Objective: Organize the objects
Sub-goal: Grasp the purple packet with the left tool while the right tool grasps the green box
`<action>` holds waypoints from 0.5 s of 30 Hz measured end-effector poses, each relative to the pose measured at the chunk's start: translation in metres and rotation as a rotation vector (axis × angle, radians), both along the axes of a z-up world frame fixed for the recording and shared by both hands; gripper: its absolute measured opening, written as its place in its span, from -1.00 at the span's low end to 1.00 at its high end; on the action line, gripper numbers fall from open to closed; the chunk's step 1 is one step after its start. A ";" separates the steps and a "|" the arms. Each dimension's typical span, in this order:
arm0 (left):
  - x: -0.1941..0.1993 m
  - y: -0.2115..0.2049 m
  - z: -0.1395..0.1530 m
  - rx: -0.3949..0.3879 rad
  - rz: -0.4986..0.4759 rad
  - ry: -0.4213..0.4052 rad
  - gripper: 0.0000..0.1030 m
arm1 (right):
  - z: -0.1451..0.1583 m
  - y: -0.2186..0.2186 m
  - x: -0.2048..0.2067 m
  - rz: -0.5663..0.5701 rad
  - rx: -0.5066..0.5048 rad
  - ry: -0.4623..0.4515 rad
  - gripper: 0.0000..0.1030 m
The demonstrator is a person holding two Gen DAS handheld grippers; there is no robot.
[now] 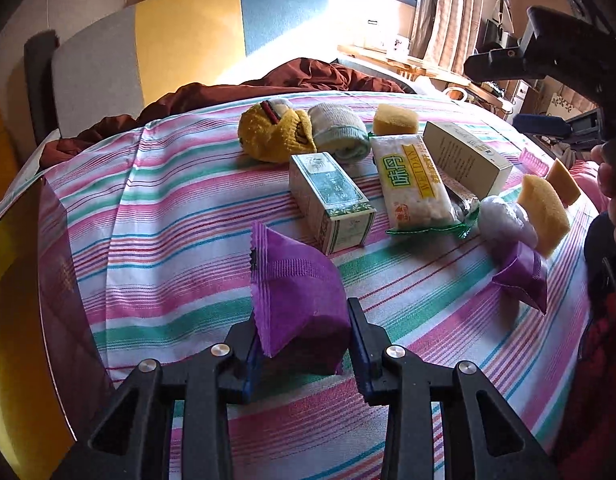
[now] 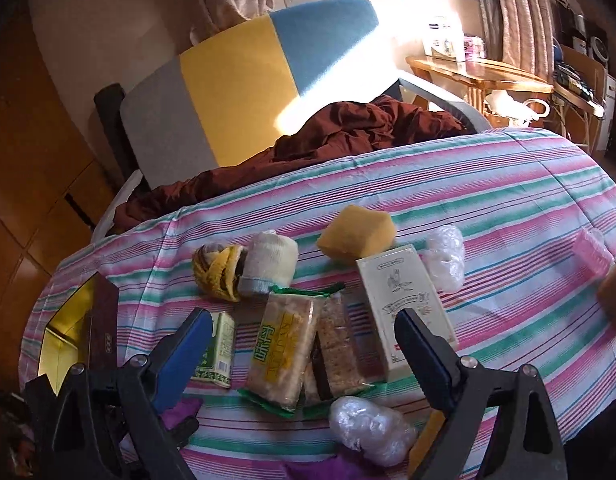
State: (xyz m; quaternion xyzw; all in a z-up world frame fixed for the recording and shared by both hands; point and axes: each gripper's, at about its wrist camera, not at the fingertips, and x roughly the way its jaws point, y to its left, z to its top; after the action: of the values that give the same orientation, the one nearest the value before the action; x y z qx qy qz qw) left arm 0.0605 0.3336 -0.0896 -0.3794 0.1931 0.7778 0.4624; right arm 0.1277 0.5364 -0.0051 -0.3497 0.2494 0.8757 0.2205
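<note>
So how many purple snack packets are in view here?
2. One purple packet is clamped in the left tongs; the other lies on the striped cloth to its right, beside a yellow sponge. More may be hidden off-frame.

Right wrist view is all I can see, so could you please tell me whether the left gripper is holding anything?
Observer: Yes, the left gripper is shut on a purple packet, its pads pressing on both sides.
Operator: Thank you. Is there another packet like it?
Observer: Yes, a second purple packet lies on the striped cloth, at the right of the left wrist view.
Operator: What is next to that one?
Observer: A yellow sponge stands on edge just behind it, seemingly against a wad of clear plastic.
</note>
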 end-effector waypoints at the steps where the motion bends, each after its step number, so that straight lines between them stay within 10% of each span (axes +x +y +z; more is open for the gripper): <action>1: 0.000 -0.001 0.000 0.003 0.001 0.002 -0.29 | 0.000 -0.007 -0.009 0.040 -0.004 -0.007 0.72; 12: 0.001 -0.008 -0.003 0.051 0.001 0.009 -0.29 | -0.064 -0.046 -0.111 0.299 -0.047 -0.277 0.09; 15: 0.003 -0.009 -0.004 0.060 0.006 0.021 -0.29 | -0.076 -0.043 -0.111 0.300 -0.049 -0.317 -0.40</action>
State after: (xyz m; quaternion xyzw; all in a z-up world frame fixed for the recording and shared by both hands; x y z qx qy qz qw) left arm 0.0639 0.3248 -0.0935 -0.3579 0.1736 0.7884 0.4693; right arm 0.0163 0.4930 -0.0809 -0.5212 0.1780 0.8266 0.1158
